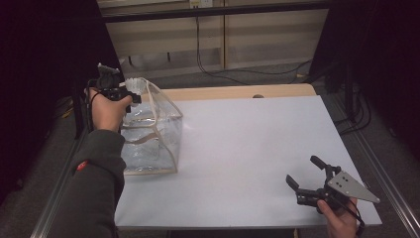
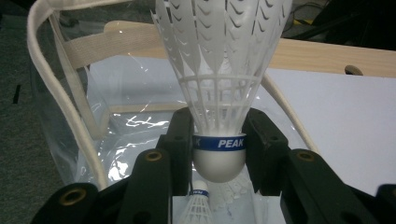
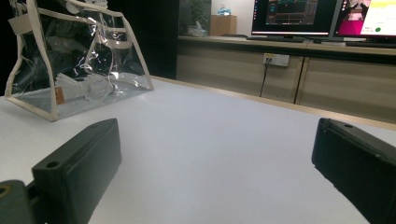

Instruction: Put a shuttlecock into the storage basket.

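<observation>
Where the white bench [image 1: 247,148] meets its left edge stands a clear bag [image 1: 148,131] with cream trim, mouth upward. Left gripper [image 2: 219,144]: held over the bag's mouth, fingers [image 2: 180,140] clamped on the cork of a white shuttlecock [image 2: 219,60] with a blue band, skirt pointing away from the camera. A second shuttlecock [image 2: 198,205] lies below, inside the bag. Right gripper [image 1: 304,173]: low at the bench's near right corner, fingers wide apart, holding nothing, well apart from the bag.

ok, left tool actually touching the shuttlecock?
Touching. In the left gripper view, the left tool has both jaws pressed against the shuttlecock at its blue band, with no gap on either side.
</observation>
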`<act>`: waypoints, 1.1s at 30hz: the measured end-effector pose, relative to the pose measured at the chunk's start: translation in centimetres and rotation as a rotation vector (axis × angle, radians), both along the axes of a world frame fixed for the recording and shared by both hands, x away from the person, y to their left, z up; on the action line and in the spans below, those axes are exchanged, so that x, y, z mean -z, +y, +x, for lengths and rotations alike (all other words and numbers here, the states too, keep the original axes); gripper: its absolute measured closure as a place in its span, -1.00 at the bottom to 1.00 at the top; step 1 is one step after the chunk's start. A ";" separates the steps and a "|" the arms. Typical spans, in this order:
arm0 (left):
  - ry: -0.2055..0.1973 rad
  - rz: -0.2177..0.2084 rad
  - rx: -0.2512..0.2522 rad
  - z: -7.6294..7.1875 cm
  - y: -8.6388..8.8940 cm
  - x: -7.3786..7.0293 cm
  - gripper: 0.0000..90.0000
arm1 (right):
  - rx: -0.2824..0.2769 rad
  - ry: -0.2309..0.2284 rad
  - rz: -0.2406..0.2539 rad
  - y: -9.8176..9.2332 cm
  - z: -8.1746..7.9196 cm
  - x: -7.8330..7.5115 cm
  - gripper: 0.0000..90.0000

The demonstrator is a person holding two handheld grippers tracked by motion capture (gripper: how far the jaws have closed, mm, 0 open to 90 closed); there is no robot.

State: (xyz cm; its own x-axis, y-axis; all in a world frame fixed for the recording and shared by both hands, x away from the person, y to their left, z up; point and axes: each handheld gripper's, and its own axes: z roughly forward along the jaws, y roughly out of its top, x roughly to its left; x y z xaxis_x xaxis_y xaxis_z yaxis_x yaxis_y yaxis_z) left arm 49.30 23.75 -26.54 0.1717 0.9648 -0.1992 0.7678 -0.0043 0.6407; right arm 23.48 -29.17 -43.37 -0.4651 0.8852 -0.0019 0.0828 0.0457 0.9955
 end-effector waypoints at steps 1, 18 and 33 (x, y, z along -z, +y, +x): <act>-0.004 0.003 -0.005 0.0 0.1 0.0 0.45 | 0.000 0.001 -0.001 0.0 0.0 0.0 -0.97; -0.040 -0.015 0.045 -0.7 0.3 -0.3 0.00 | 0.003 0.004 0.000 0.0 -0.1 0.1 -0.96; -0.030 -0.065 0.204 -2.1 -1.3 -1.5 -0.25 | 0.004 0.002 -0.003 0.1 -0.1 0.0 -0.96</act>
State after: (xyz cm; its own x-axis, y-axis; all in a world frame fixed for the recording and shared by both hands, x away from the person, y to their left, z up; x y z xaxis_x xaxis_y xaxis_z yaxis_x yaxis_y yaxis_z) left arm 47.21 22.48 -25.09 0.3685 0.8948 -0.2519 0.7356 -0.1150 0.6675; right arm 23.41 -29.11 -43.39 -0.4618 0.8870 -0.0039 0.0846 0.0484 0.9952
